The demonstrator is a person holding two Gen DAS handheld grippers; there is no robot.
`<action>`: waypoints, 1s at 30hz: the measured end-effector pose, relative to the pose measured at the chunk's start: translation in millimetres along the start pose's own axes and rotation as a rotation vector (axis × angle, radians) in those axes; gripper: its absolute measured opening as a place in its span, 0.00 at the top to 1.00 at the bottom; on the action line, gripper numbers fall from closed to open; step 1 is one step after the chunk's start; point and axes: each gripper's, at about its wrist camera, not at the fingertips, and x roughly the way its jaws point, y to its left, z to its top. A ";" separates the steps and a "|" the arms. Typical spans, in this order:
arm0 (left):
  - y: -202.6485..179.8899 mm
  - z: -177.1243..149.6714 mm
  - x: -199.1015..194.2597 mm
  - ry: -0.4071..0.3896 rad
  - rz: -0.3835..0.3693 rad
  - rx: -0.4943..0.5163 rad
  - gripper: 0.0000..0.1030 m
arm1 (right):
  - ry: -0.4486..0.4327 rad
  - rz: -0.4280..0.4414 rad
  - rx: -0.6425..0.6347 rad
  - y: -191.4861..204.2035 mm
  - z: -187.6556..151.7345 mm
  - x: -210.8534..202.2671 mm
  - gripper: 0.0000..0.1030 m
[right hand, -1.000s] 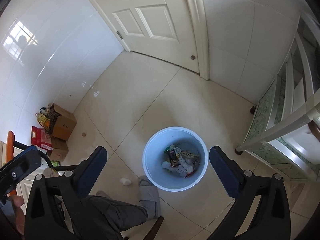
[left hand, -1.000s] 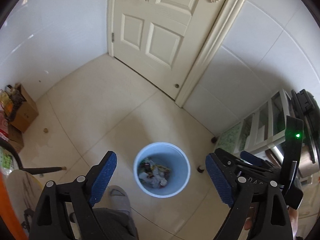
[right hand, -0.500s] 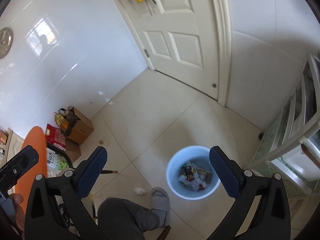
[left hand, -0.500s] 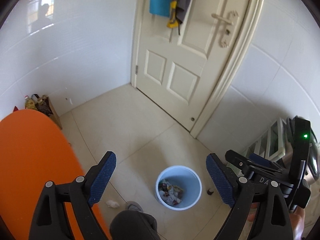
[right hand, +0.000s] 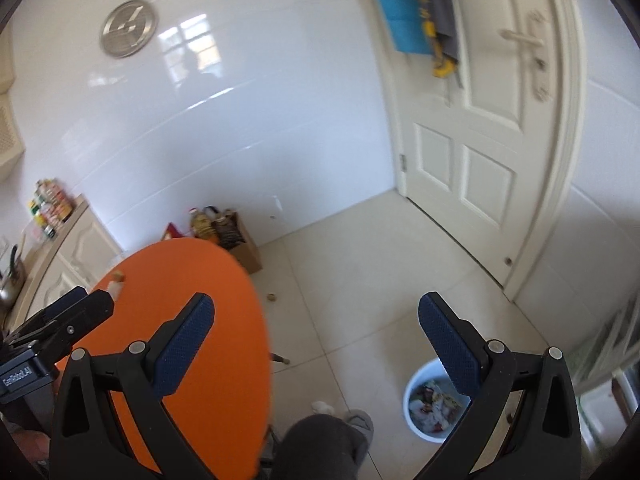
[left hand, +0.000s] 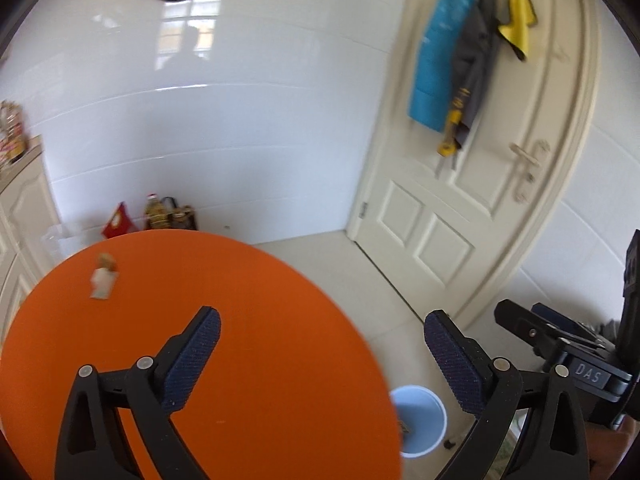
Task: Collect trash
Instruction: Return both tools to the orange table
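My left gripper hangs over the near part of a round orange table. Its jaws are opening and nothing is between them. A white paper scrap and a small brown bit lie at the table's far left edge. My right gripper is open and empty, above the floor beside the table. The blue bin stands on the floor below its right finger, with wrappers and paper inside. In the left wrist view the bin peeks out past the table's rim.
A crumpled white wad lies on the floor by a person's leg and slipper. A small brown piece sits farther out. A cardboard box stands at the wall, a white door behind, a cabinet at left.
Both grippers have risen and tipped up from over the bin. The orange table top now fills the lower left, and the bin has dropped to the bottom of both views.
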 end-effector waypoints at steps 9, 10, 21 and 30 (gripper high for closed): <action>97.1 -32.6 -92.9 -0.064 0.216 -0.145 0.02 | 0.011 0.154 -0.180 129.6 3.6 25.6 0.00; 102.5 -37.4 -98.9 -0.064 0.228 -0.159 0.02 | 0.013 0.165 -0.191 138.8 2.5 27.4 0.00; 116.1 -34.7 -96.6 -0.060 0.388 -0.235 0.02 | 0.018 0.246 -0.314 241.9 -3.6 59.4 0.00; 121.0 10.0 5.9 0.015 0.422 -0.184 0.02 | 0.074 0.177 -0.341 255.4 7.6 124.4 0.00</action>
